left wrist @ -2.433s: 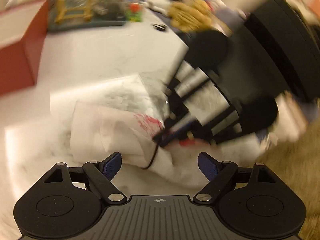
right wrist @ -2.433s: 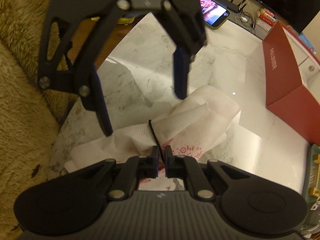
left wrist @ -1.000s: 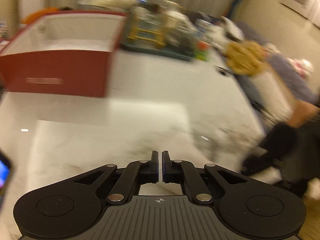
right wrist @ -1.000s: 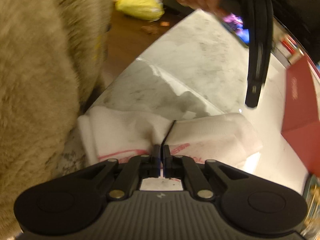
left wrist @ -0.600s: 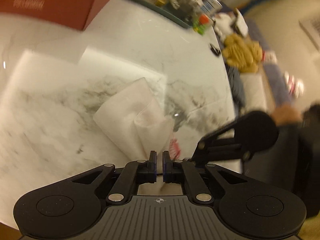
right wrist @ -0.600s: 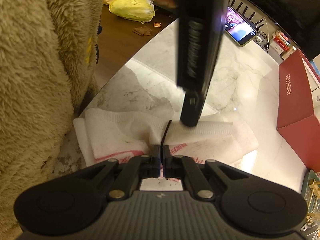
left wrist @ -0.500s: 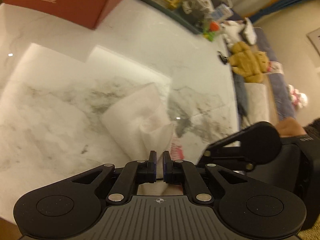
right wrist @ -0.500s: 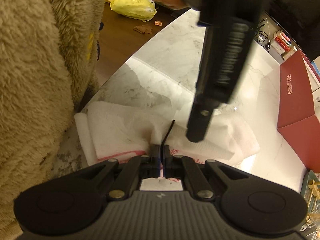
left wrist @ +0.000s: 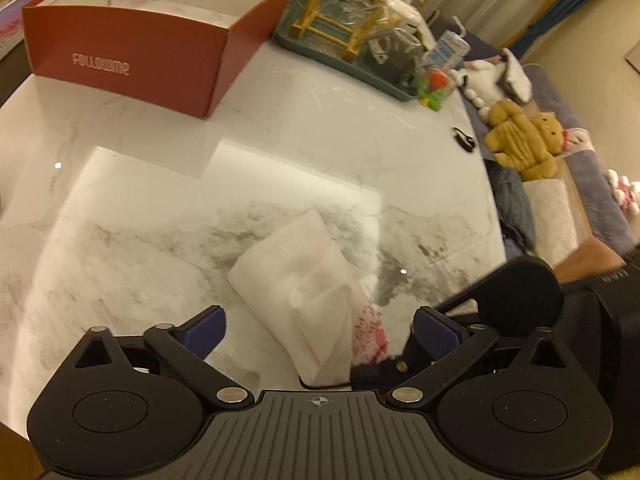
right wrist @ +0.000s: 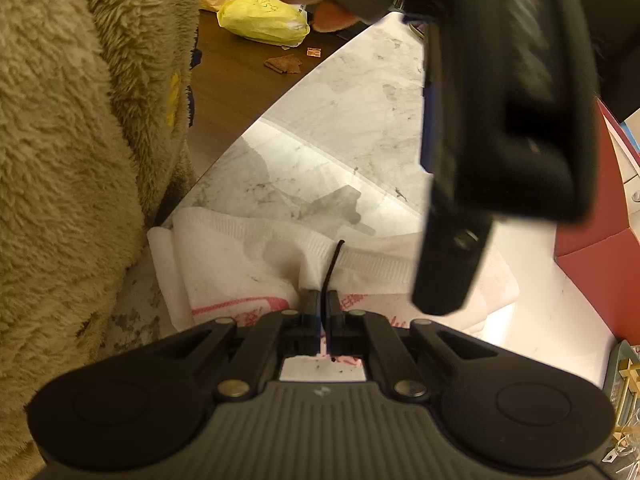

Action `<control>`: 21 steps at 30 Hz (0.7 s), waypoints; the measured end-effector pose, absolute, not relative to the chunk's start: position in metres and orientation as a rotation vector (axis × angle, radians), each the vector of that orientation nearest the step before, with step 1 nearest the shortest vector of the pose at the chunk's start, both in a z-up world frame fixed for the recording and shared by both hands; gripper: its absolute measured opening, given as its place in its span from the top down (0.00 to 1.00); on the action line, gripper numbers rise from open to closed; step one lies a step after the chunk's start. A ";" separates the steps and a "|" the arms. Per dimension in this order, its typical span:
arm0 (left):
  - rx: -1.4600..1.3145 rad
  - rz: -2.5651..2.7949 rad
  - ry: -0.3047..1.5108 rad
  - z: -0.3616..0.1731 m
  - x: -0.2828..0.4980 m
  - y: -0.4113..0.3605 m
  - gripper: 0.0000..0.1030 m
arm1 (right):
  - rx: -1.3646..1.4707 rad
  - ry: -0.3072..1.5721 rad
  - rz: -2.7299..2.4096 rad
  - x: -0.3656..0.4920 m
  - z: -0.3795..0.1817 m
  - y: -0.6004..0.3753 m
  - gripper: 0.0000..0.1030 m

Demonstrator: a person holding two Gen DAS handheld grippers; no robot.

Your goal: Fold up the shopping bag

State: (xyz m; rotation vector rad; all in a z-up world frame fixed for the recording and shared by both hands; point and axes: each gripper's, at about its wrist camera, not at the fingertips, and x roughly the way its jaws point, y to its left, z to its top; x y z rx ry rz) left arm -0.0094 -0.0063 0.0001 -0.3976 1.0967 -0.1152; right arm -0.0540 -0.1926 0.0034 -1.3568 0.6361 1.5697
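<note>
From my left wrist camera, my left tool has just been opening; its blue pads now stand wide apart above the white shopping bag, which lies partly folded on the marble worktop, near me, untouched by either pad. A red box sits far left.

From my right wrist camera, my right tool is closed, pinching the bag's black cord against its near edge. My left tool hangs above the bag at right.
</note>
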 end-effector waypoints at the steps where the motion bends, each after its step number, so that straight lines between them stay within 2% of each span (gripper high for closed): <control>1: -0.420 -0.108 1.101 -0.002 -0.007 -0.006 0.15 | -1.355 0.636 1.569 -0.054 0.003 -0.192 0.98; 2: -0.443 -0.101 1.104 -0.003 -0.005 -0.005 0.33 | -1.353 0.637 1.567 -0.053 0.003 -0.191 0.98; 3: -0.458 -0.088 1.118 -0.007 -0.005 -0.005 0.46 | -1.351 0.636 1.566 -0.053 0.003 -0.191 0.98; 8: -0.459 -0.109 1.155 -0.026 -0.002 -0.022 0.52 | -1.343 0.637 1.558 -0.050 0.002 -0.188 0.98; 9: -0.443 -0.113 1.152 -0.025 -0.004 -0.023 0.65 | -1.341 0.637 1.555 -0.050 0.002 -0.187 0.98; 12: -0.446 -0.105 1.146 -0.030 -0.004 -0.020 0.80 | -1.338 0.634 1.550 -0.048 0.001 -0.185 0.98; 21: -0.452 -0.072 1.130 -0.036 0.002 -0.022 0.84 | -1.328 0.601 1.591 -0.045 0.004 -0.178 0.98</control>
